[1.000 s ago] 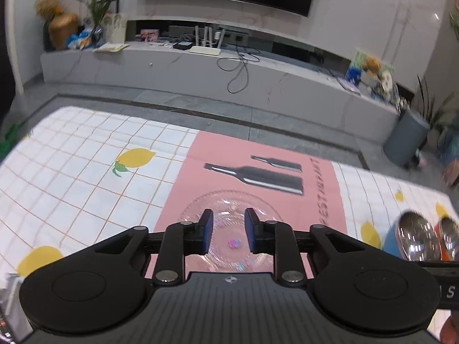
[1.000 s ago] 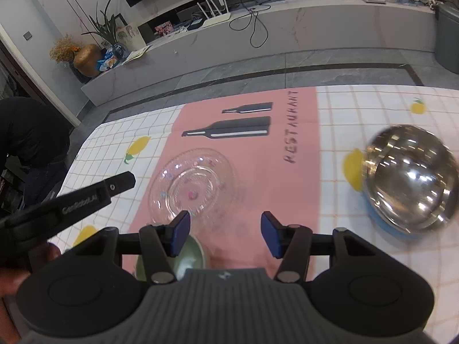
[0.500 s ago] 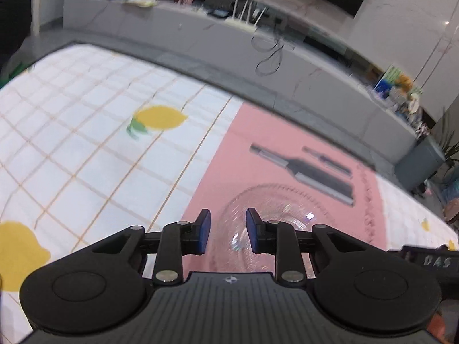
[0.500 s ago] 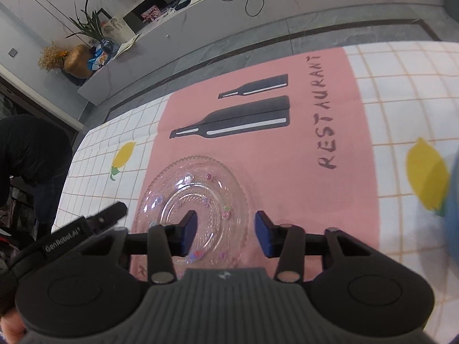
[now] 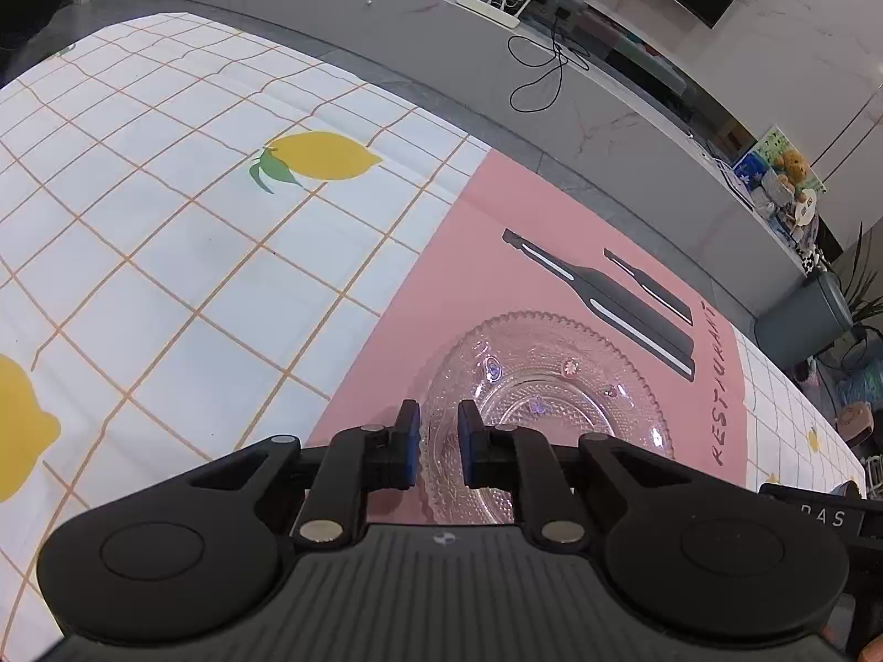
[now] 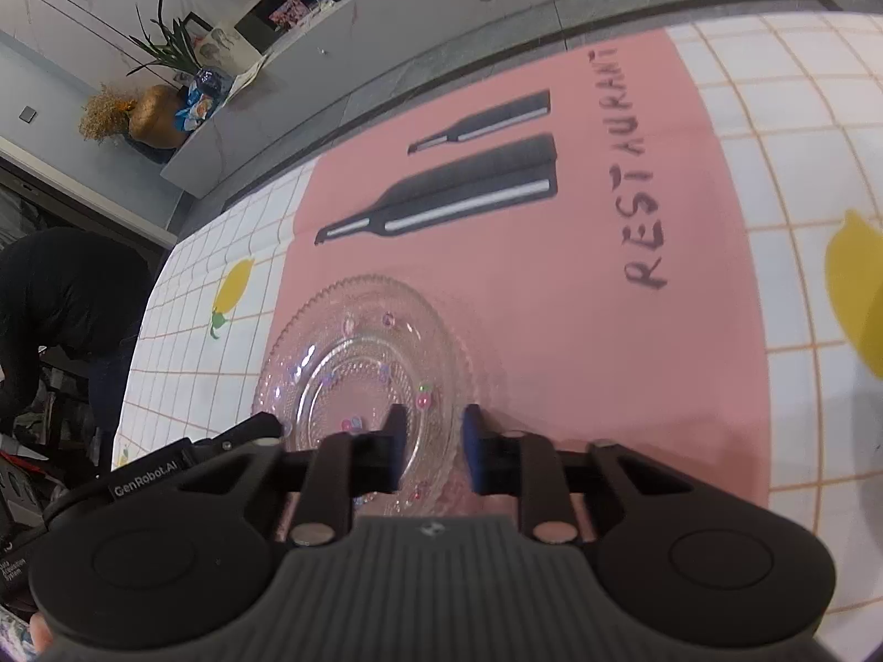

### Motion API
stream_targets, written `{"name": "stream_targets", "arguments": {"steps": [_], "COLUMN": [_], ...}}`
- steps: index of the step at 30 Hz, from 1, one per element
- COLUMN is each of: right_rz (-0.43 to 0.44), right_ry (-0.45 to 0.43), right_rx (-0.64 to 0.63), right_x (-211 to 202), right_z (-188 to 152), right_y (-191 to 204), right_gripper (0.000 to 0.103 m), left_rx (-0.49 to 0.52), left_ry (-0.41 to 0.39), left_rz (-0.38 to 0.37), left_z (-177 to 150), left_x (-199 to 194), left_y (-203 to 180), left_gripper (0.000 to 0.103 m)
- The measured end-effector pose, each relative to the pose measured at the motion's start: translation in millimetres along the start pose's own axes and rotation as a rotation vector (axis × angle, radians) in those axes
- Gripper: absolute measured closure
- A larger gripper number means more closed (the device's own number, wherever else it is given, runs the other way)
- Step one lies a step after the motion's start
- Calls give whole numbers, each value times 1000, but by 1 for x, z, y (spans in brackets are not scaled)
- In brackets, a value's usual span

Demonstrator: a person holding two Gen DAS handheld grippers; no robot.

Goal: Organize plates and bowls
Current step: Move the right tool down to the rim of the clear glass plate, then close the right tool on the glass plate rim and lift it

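A clear glass plate [image 5: 557,386] with a beaded rim and small coloured dots lies flat on the pink placemat [image 5: 441,287]. My left gripper [image 5: 439,433] straddles the plate's near-left rim. Its jaws are closing, the gap is narrow, and the pads meet the glass. In the right wrist view the same plate [image 6: 358,353] lies under my right gripper [image 6: 430,441]. That gripper's jaws are also closing, with the near-right rim between them and a gap still showing beside the pads. The left gripper's body [image 6: 165,480] reaches the plate's left side.
A white tablecloth [image 5: 165,254] with a lemon print covers the table around the placemat. A person in dark clothes [image 6: 66,303] bends over beyond the table's left end. A grey marble bench [image 5: 496,55] and a grey bin [image 5: 800,314] stand past the far edge.
Both grippers came down and in toward the glass plate, and both pairs of jaws narrowed around its rim. The steel bowl and the green bowl have left the views.
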State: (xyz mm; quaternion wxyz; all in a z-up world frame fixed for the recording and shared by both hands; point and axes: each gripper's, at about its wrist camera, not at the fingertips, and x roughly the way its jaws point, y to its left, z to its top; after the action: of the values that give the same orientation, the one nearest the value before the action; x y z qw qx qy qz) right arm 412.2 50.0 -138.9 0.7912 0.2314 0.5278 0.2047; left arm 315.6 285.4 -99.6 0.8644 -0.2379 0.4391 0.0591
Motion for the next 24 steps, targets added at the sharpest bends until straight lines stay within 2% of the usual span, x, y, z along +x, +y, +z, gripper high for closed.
{"name": "stream_targets", "arguments": {"steps": [6,11,16,24], "right_rz": [2,-24,-1,15], "right_ry": [-25,-37,-64,-135], "right_rx": [50,37,37,-10], "right_x": [-3,-6,-18,-52], "right_z": [-3,-2,4,12], "right_y": [-9,-3,5,24], "right_gripper": [98,98,98,98], "left_rx": [-15,-61,-93,-90], "left_ry": [-2,-20,-64,-161], "left_rz": [5,-6,-37,-85], "left_z": [0,2,8,17], "left_x": [0,-3,-15,-47], "left_y": [0,3,2,-16], "left_gripper": [88,92,92,92]}}
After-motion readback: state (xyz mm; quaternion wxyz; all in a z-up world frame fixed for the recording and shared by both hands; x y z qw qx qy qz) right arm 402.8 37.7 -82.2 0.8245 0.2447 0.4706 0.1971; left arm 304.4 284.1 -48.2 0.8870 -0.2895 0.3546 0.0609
